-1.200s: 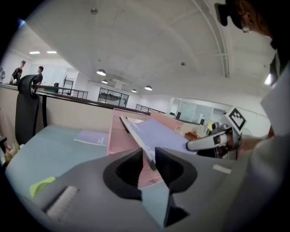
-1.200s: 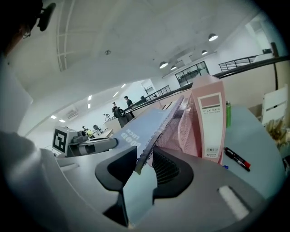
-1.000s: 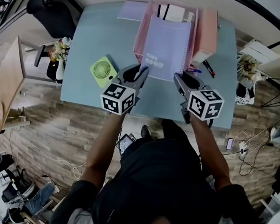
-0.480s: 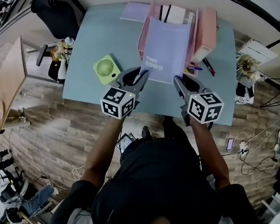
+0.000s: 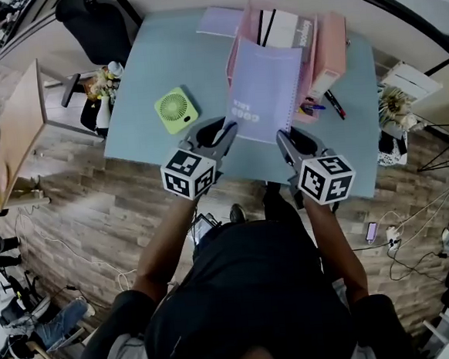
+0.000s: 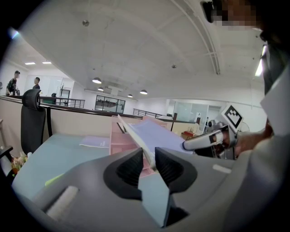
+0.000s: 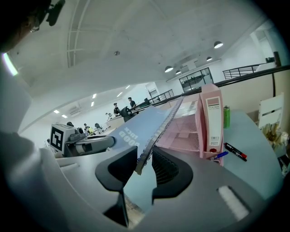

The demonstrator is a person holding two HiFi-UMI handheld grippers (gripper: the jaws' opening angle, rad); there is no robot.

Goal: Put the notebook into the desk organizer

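A lavender spiral notebook (image 5: 263,96) hangs tilted above the teal table, its far edge over the pink desk organizer (image 5: 234,52). My left gripper (image 5: 228,128) is shut on the notebook's near left corner, and my right gripper (image 5: 281,137) is shut on the near right corner at the spiral. In the left gripper view the cover (image 6: 156,132) runs out from between the left gripper (image 6: 148,157) toward the organizer (image 6: 121,139). In the right gripper view the spiral edge (image 7: 156,127) sits between the right gripper (image 7: 145,161), with the organizer (image 7: 183,131) behind.
A pink binder (image 5: 332,46) stands at the organizer's right side, with pens (image 5: 323,107) on the table beside it. A green fan (image 5: 176,109) lies to the left, and a lavender pad (image 5: 220,20) at the far edge. A black chair (image 5: 92,22) stands off the far left corner.
Both grippers have carried the notebook farther from me, toward the organizer. Its far edge now reaches deeper over the pink tray.
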